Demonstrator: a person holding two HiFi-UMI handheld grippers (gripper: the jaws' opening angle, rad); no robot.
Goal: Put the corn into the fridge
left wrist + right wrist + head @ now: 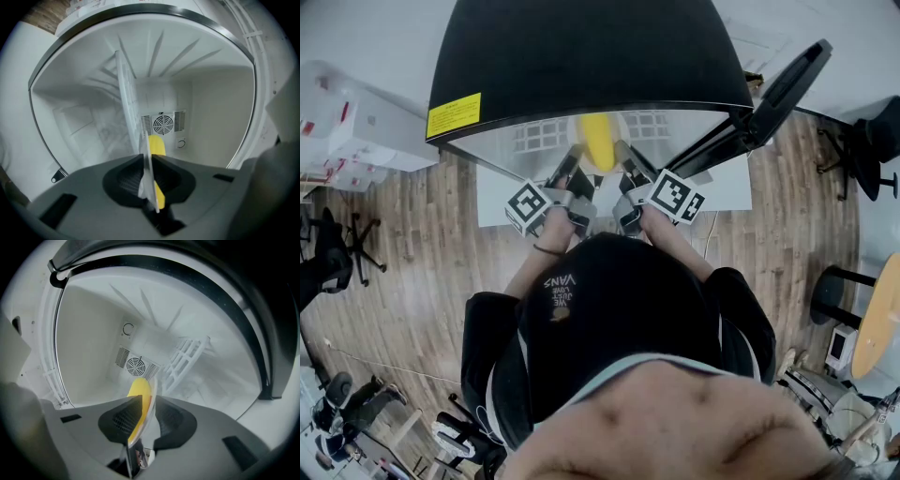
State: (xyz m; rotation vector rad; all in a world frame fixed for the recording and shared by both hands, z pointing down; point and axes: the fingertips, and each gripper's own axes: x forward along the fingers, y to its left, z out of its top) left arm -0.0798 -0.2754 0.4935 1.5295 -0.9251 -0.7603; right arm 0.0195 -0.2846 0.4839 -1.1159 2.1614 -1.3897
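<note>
Corn (598, 141) lies inside the open fridge (581, 56), at twelve o'clock from the person, on a thin clear plate (149, 190) with a gripper at each side. Nearest, the left gripper (146, 161), at eleven o'clock, is clamped on the plate's rim. The right gripper (146, 405), at one o'clock, has its jaws parted, with the rim between them but not pinched. Beyond the corn is a white wire shelf (187, 357), then the fan grille (163, 124) on the back wall. The cob looks stiff, fairly light and round (likely to roll), so the plate's rim seems the safer hold, kept level.
</note>
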